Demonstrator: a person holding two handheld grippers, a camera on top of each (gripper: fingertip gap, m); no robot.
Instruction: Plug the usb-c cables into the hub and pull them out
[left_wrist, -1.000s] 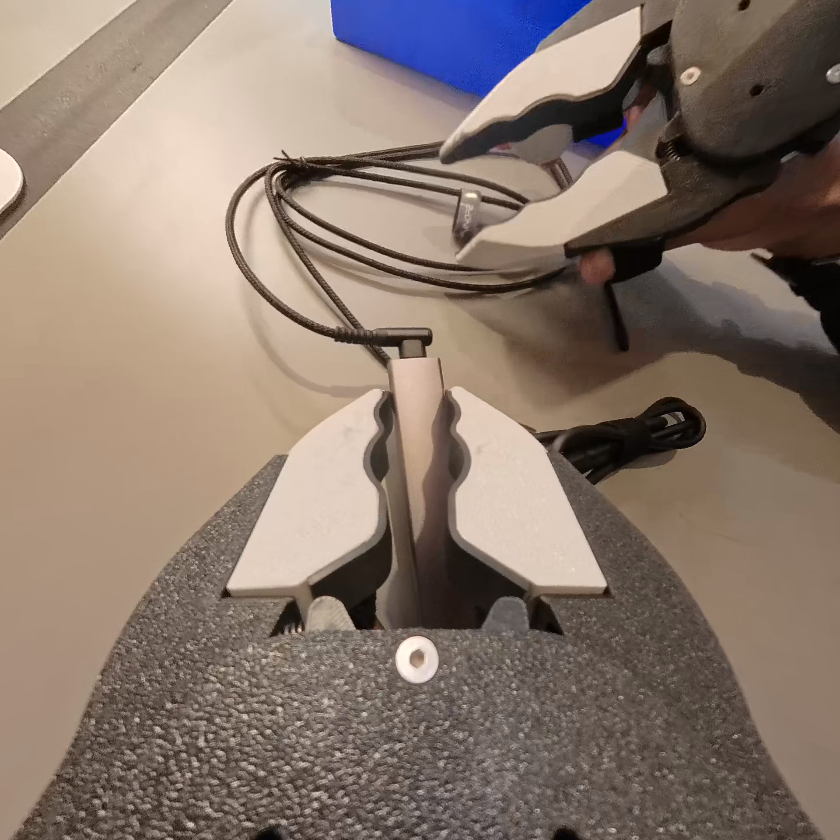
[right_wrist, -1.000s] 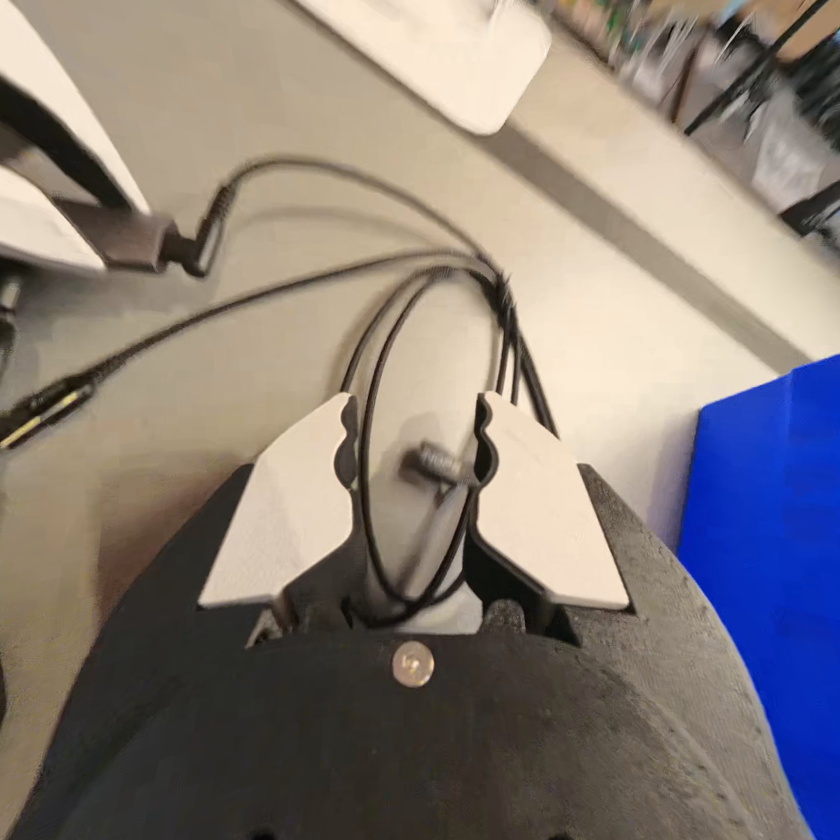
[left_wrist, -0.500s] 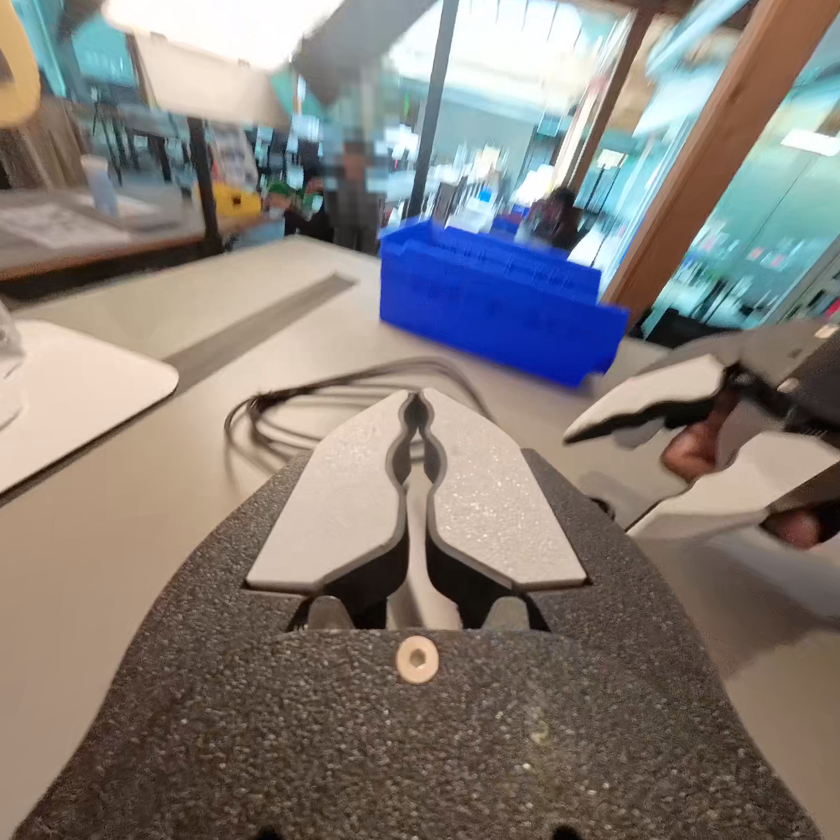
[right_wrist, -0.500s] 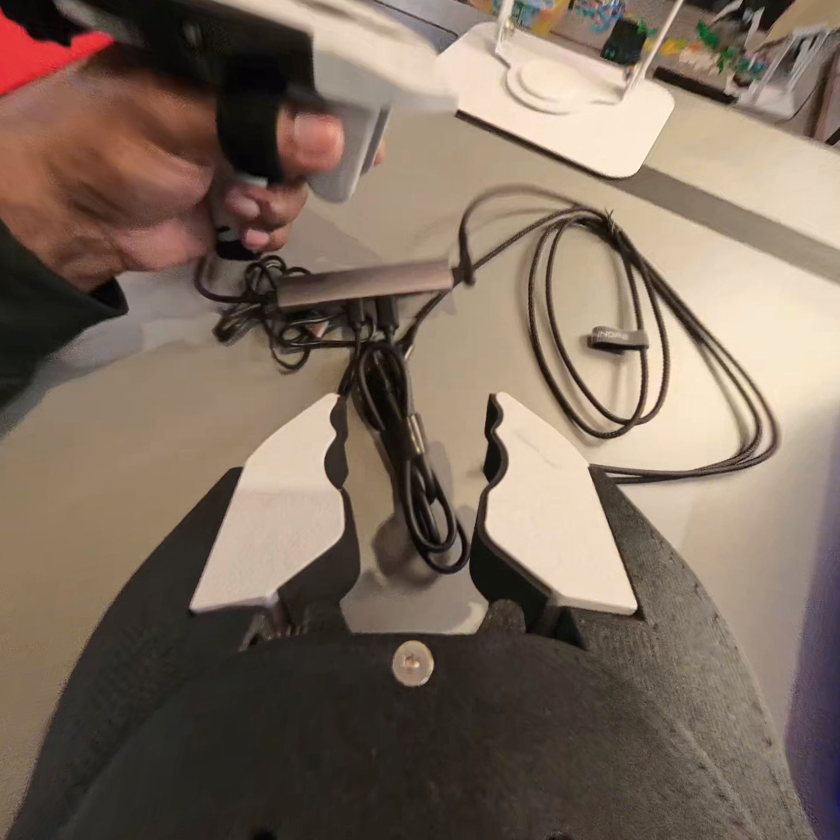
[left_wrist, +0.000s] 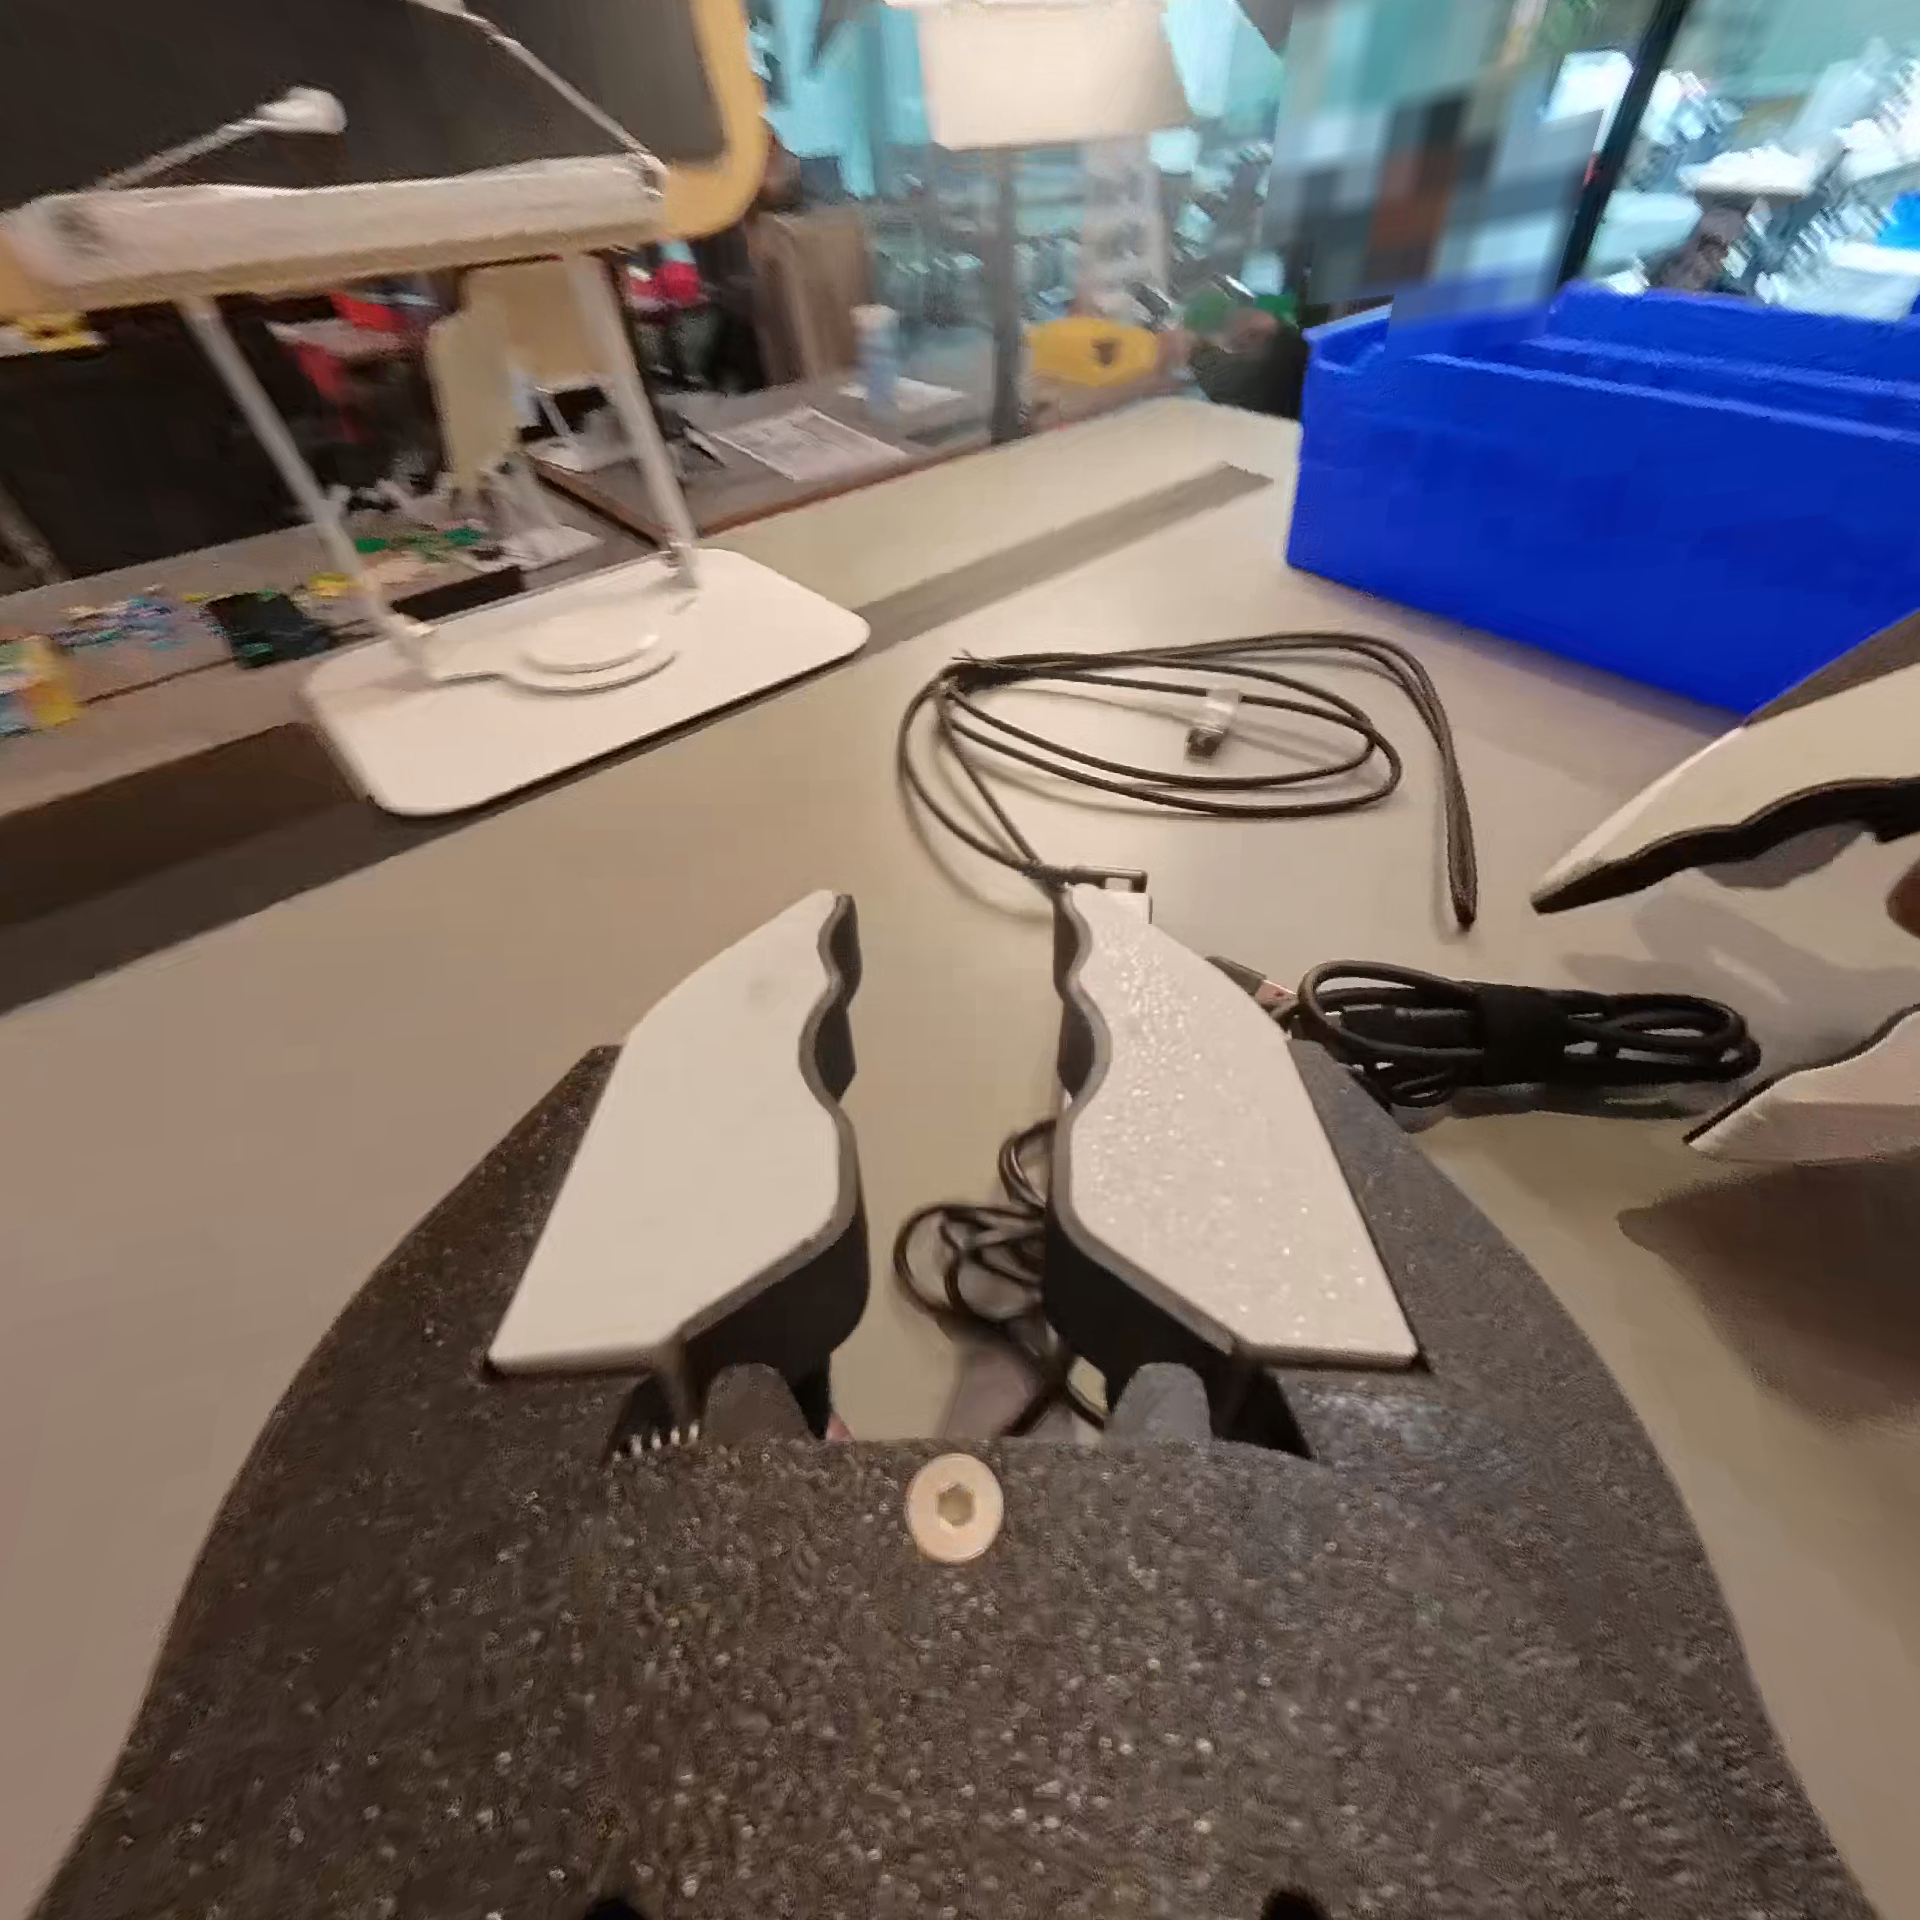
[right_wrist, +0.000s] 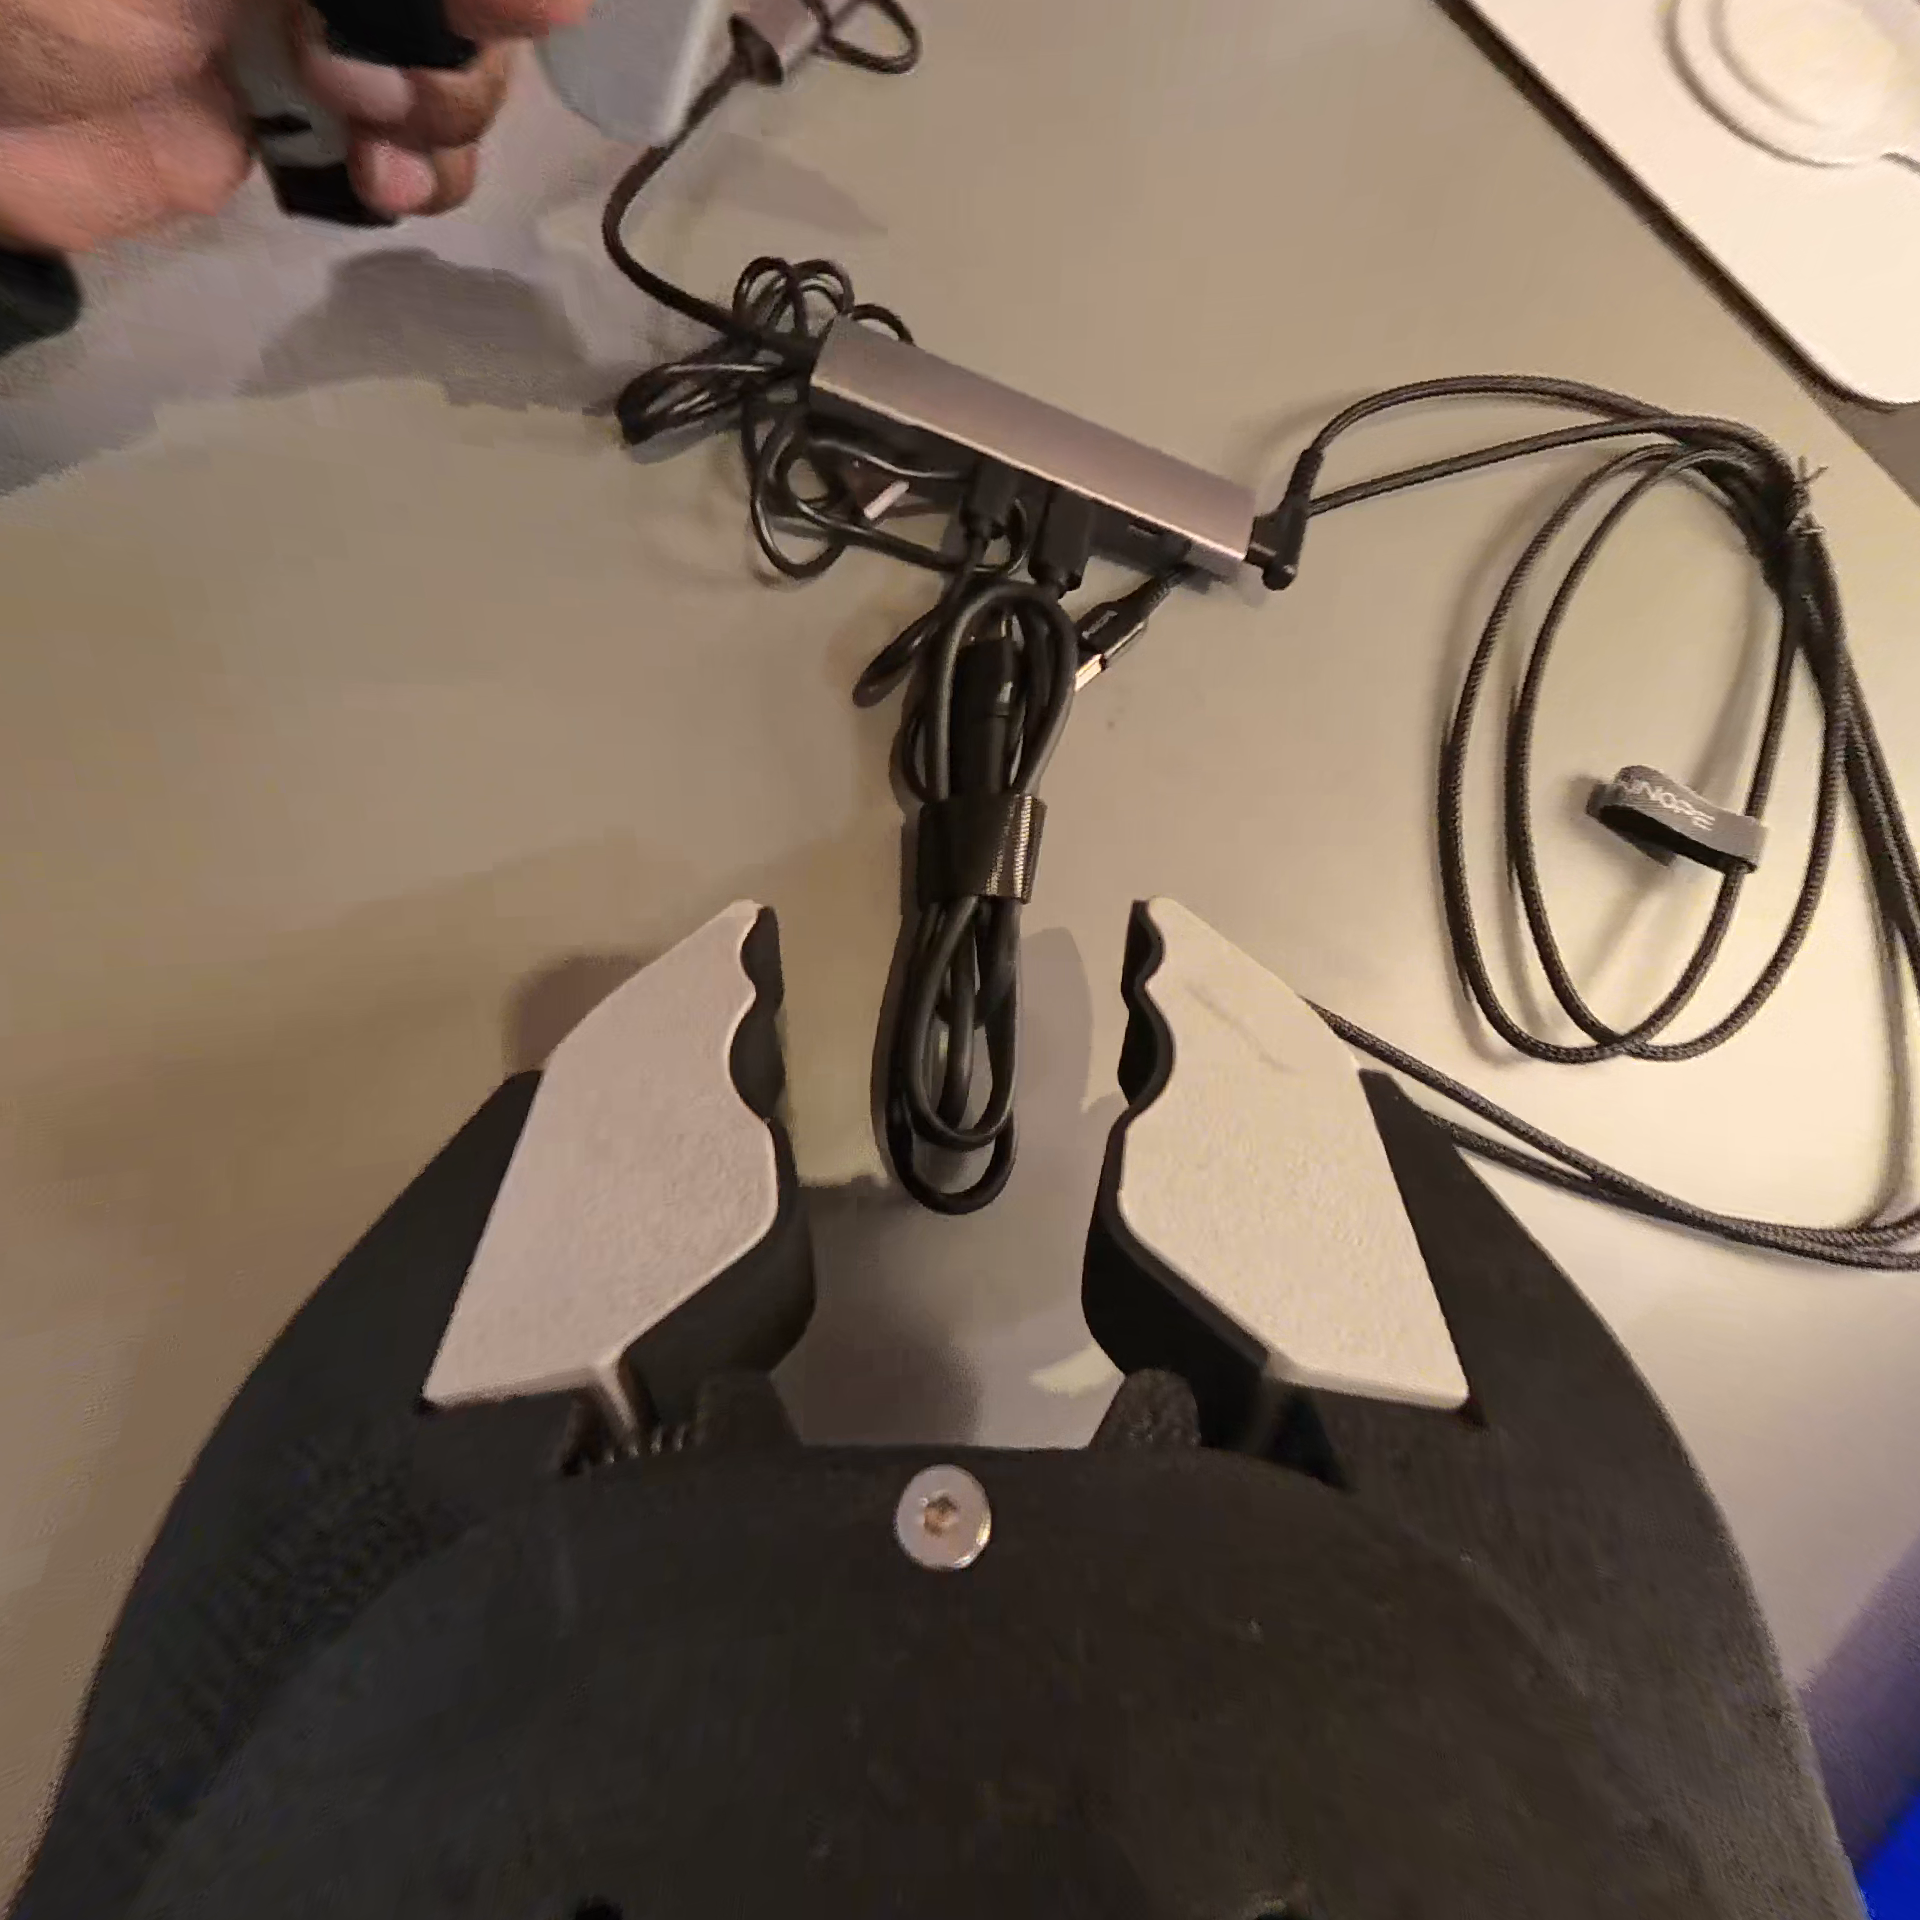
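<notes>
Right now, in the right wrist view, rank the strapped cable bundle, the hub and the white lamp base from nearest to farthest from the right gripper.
1. Strapped cable bundle: between the right gripper's open fingers.
2. Hub: straight ahead, beyond the bundle.
3. White lamp base: far upper right.

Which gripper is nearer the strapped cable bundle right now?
Right. The right gripper is open, its fingertips flanking the bundle from just above. The left gripper, also open, is off to the bundle's far side, beyond the hub.

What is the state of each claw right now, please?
Left claw: open, holding nothing.
Right claw: open, holding nothing; a bundled cable lies on the table between its fingers.
</notes>
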